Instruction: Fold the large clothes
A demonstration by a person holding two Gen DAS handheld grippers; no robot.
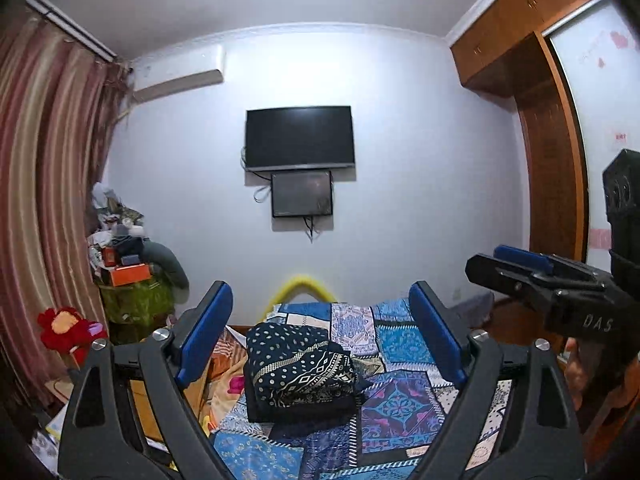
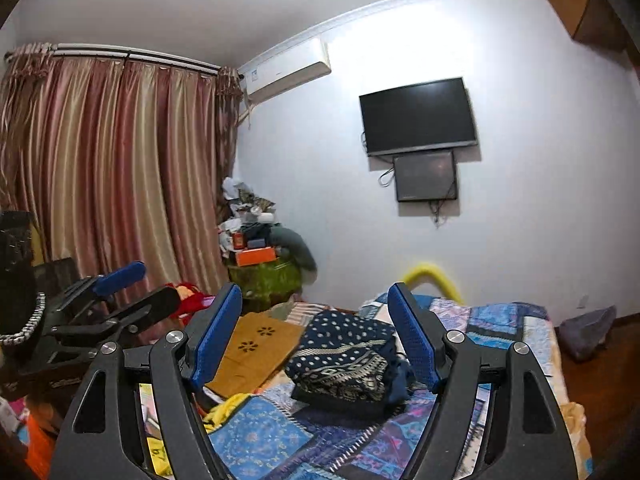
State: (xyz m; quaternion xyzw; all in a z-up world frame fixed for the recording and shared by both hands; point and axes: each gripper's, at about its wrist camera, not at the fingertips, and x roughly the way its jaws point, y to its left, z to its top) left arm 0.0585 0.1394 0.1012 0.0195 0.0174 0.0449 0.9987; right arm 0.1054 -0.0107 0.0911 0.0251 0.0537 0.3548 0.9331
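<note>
Your left tool (image 1: pixel 320 336) is spread wide and holds nothing, raised above the bed (image 1: pixel 404 404). Your right tool (image 2: pixel 316 336) is equally wide apart and empty. The folded dark patterned garment (image 1: pixel 300 372) lies on the patchwork bedspread (image 2: pixel 260 436), near the bed's left edge, touching neither tool.

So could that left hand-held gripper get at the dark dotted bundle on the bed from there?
Probably yes. The left hand-held gripper is open and empty, the folded dark garment lies straight ahead between its fingers on the patchwork bedspread, and nothing sits between. The right hand-held gripper is off to the side.
</note>
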